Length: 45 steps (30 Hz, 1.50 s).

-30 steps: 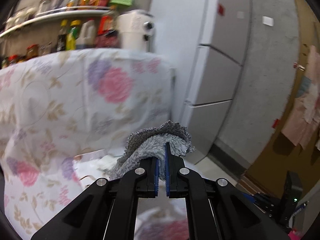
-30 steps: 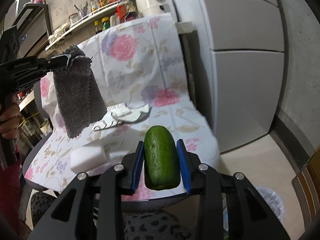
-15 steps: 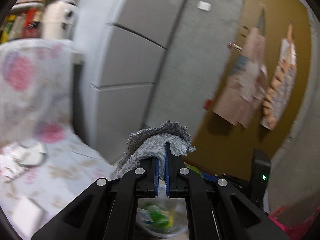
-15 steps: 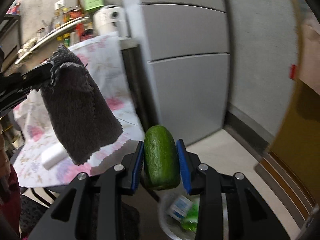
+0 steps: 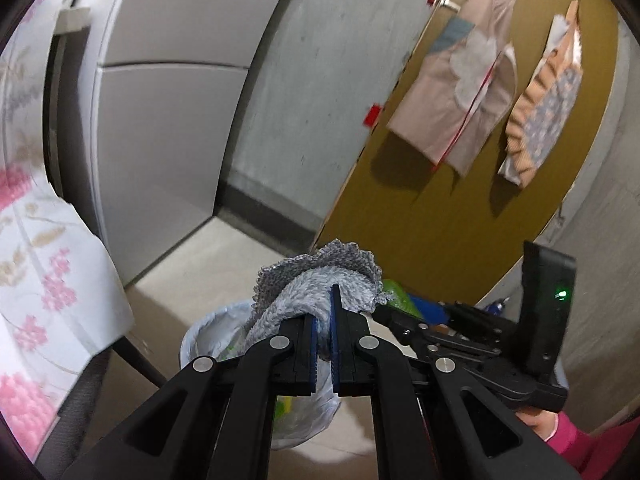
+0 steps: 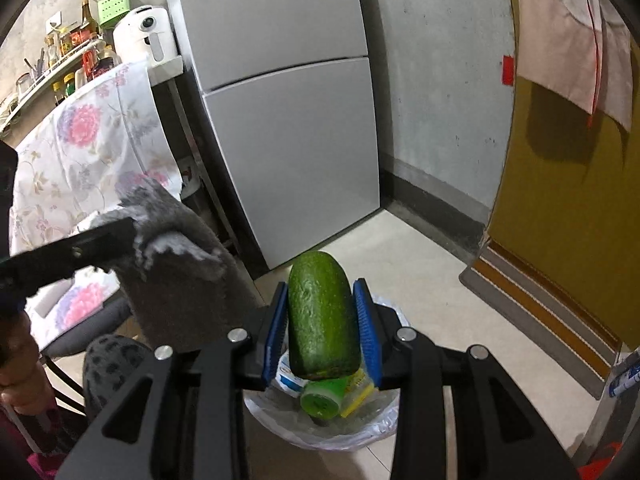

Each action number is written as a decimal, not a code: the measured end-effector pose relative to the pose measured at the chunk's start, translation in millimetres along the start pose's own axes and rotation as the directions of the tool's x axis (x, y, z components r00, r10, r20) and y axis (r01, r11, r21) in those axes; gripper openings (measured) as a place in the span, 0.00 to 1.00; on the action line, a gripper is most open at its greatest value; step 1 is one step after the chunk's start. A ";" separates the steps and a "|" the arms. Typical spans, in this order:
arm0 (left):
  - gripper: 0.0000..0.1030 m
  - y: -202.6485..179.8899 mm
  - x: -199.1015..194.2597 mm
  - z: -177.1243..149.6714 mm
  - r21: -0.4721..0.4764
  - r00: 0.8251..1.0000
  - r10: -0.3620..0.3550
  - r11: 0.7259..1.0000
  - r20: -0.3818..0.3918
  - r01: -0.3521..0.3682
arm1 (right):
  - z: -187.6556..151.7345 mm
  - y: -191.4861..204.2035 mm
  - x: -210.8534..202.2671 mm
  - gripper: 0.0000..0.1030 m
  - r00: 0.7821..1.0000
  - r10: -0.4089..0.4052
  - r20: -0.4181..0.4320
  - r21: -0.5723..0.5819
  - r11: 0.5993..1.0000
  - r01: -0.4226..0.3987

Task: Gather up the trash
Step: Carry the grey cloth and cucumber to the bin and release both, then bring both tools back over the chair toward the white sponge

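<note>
My left gripper (image 5: 324, 312) is shut on a grey fuzzy cloth (image 5: 316, 284), which hangs down from it in the right wrist view (image 6: 176, 280). My right gripper (image 6: 322, 312) is shut on a green cucumber piece (image 6: 320, 312) and holds it above a trash bin lined with a clear bag (image 6: 320, 424). The bin holds a green-capped bottle (image 6: 320, 400) and wrappers. The bin also shows below the cloth in the left wrist view (image 5: 212, 336). The right gripper appears at the right in that view (image 5: 460, 332).
A chair with a floral cover (image 6: 88, 152) stands to the left, a grey fridge (image 6: 288, 128) behind it. A shelf of bottles (image 6: 64, 56) is at far left. A yellow door (image 6: 572, 200) with hanging cloths and a striped doormat (image 6: 536, 308) are at right.
Both grippers swung right, away from the floral chair, and now hang over the trash bin on the floor. Each holds the same item as before.
</note>
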<state>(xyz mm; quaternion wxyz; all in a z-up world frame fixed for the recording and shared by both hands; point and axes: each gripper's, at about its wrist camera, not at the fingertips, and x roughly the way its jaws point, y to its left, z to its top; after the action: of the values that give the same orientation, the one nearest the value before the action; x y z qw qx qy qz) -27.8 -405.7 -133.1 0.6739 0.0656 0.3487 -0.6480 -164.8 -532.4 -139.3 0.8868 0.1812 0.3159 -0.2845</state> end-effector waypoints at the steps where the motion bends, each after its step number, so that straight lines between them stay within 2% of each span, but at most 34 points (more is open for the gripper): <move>1: 0.05 1.6 8.6 -2.6 -0.005 1.000 0.003 1.000 -0.015 -0.003 | -3.4 -1.4 5.6 0.32 1.000 0.000 -0.014 0.000 1.000 0.000; 8: 0.06 7.7 51.9 -11.2 -0.003 0.994 0.028 1.000 -0.103 -0.028 | -20.0 -16.7 40.8 0.32 0.994 0.003 -0.106 0.021 1.000 0.000; 13: 0.11 15.9 75.1 -16.7 -0.025 0.985 0.041 0.999 -0.169 -0.045 | -30.1 -24.3 54.8 0.32 0.988 0.006 -0.152 0.032 0.999 -0.001; 16: 0.23 19.7 85.9 -20.9 -0.029 0.977 0.034 0.999 -0.212 -0.042 | -35.2 -27.5 63.2 0.32 0.984 0.007 -0.177 0.042 0.999 0.001; 20: 0.53 24.3 87.4 -23.9 -0.038 0.975 0.041 0.998 -0.220 -0.051 | -37.9 -29.1 71.1 0.33 0.979 0.002 -0.202 0.062 0.998 0.011; 21: 0.55 25.2 85.3 -23.1 -0.044 0.976 0.038 0.998 -0.216 -0.048 | -37.7 -29.5 71.3 0.34 0.979 0.005 -0.202 0.067 0.998 0.009; 23: 0.57 25.7 80.3 -20.9 -0.053 0.978 0.037 0.997 -0.206 -0.049 | -35.6 -30.6 69.7 0.48 0.979 0.006 -0.202 0.071 0.997 0.008; 24: 0.57 25.8 79.3 -18.9 -0.057 0.979 0.040 0.997 -0.200 -0.052 | -33.5 -29.2 67.1 0.50 0.981 0.010 -0.196 0.069 0.998 0.004; 29: 0.59 30.0 50.4 -11.3 -0.062 0.986 0.092 0.993 -0.141 -0.102 | -21.1 -26.5 48.6 0.50 0.991 0.002 -0.136 0.068 0.998 0.007; 35: 0.59 39.1 3.3 -7.1 -0.064 0.977 0.200 0.977 -0.069 -0.204 | 10.3 -4.3 5.8 0.50 1.000 0.010 0.002 0.046 0.999 -0.010; 40: 0.59 52.8 -47.9 -15.0 -0.096 0.951 0.309 0.946 -0.021 -0.310 | 26.8 39.4 -13.5 0.50 0.994 0.091 0.052 -0.027 0.996 -0.090; 43: 0.59 64.5 -83.6 -23.9 -0.124 0.925 0.380 0.918 0.006 -0.376 | 32.1 74.0 -13.5 0.50 0.987 0.152 0.047 -0.088 0.985 -0.147; 44: 0.59 70.3 -99.2 -28.7 -0.134 0.908 0.418 0.901 0.010 -0.413 | 33.0 86.5 -11.5 0.50 0.984 0.176 0.035 -0.109 0.979 -0.171; 45: 0.59 74.0 -108.1 -32.2 -0.140 0.899 0.438 0.891 0.011 -0.433 | 32.2 95.4 -11.4 0.50 0.981 0.189 0.029 -0.121 0.975 -0.185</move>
<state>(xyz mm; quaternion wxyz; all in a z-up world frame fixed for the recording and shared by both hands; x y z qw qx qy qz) 36.8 -287.6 -124.1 0.8120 0.0830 0.3536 -0.4570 -98.3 -470.3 -94.6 0.9250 0.1518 0.2957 -0.1843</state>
